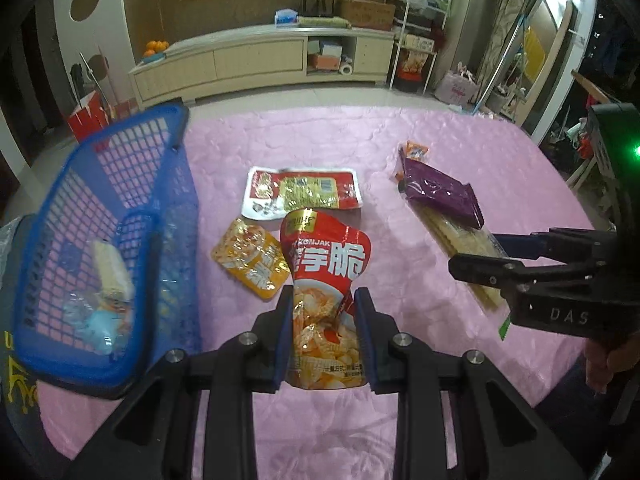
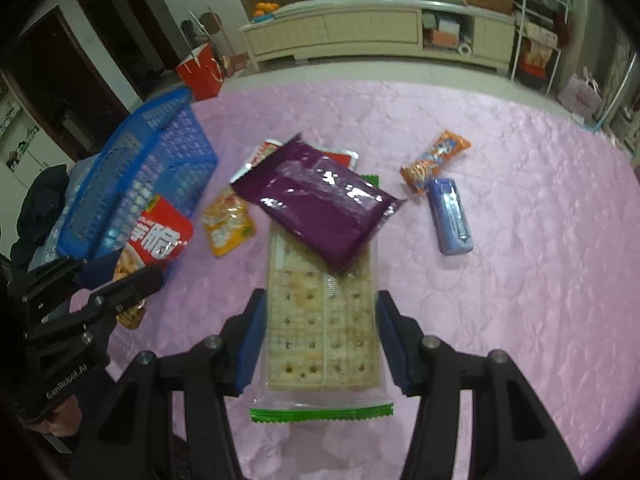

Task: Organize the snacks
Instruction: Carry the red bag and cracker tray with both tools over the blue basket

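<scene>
My left gripper (image 1: 324, 296) is shut on a red konjak snack bag (image 1: 328, 264), held upright above the pink tablecloth (image 1: 400, 140), just right of the blue mesh basket (image 1: 132, 152). The basket holds a white packet (image 1: 110, 268) and a light blue one (image 1: 100, 324). My right gripper (image 2: 320, 298) is shut on a clear cracker pack (image 2: 320, 340) with green ends. A purple packet (image 2: 316, 204) lies across the pack's far end. In the right wrist view the left gripper (image 2: 120, 280) and red bag (image 2: 160, 236) show beside the basket (image 2: 160, 152).
On the cloth lie a yellow packet (image 1: 250, 260), a red-and-white flat packet (image 1: 302, 192), an orange packet (image 2: 436, 160) and a blue packet (image 2: 450, 216). Beyond the table's far edge stands a long cream cabinet (image 1: 260, 60). A hand (image 1: 600, 364) grips the right tool.
</scene>
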